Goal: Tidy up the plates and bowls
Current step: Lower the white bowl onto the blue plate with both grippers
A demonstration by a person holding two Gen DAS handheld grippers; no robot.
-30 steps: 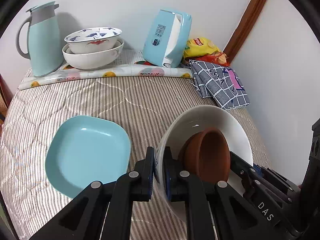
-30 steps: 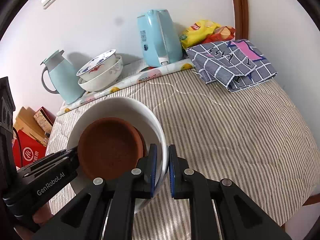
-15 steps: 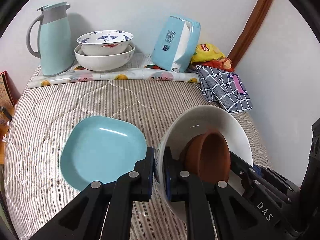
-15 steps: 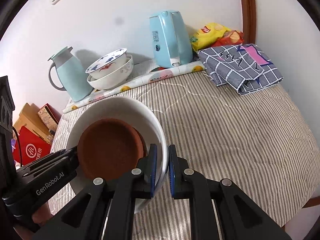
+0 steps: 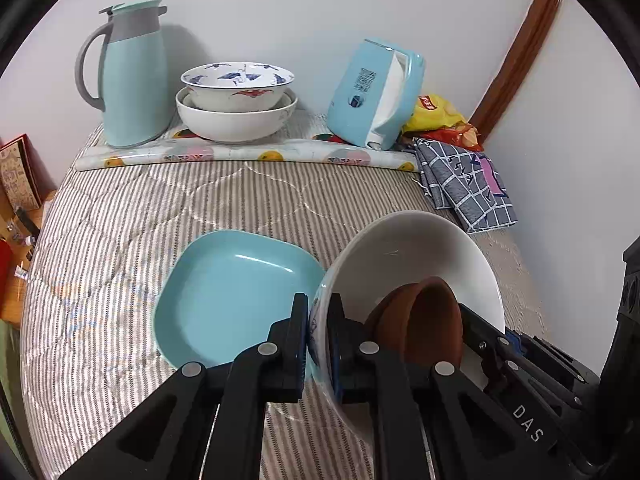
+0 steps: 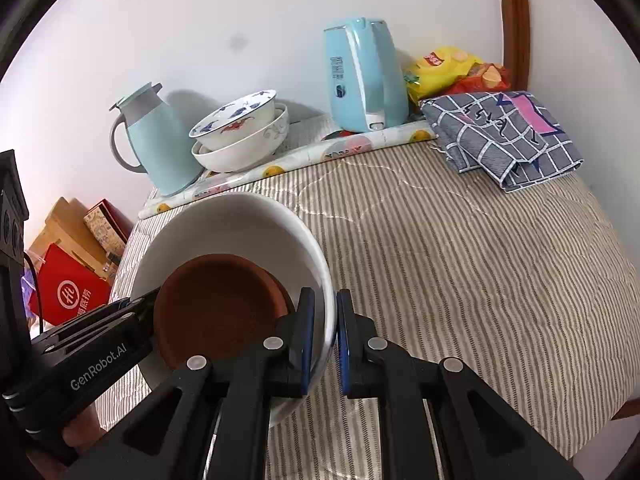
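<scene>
The striped cover (image 6: 460,264) reaches ahead of both grippers up to the white wall, and its right side rounds off and falls away near the folded checked cloth (image 6: 504,136). To the right of the right gripper (image 6: 322,336) the cover is bare and wide. To the left of the left gripper (image 5: 318,336) it is free up to the left edge, where boxes stand lower down.

Both grippers are closed on the big white bowl (image 5: 416,248): the left one pinches its left rim, one finger outside and one inside, and the right one pinches the opposite rim in the same way. The bowl is held between them, tilted, above the cover. A brown bowl (image 6: 216,312) lies inside it, leaning toward the right gripper's side.

The blue plate (image 5: 236,292) lies flat on the cover just to the left of the left gripper, partly behind its outer finger. Far ahead, against the wall, two stacked bowls (image 5: 238,100) stand on a fruit-patterned mat between a green jug (image 5: 132,80) and a blue kettle (image 5: 376,92).
</scene>
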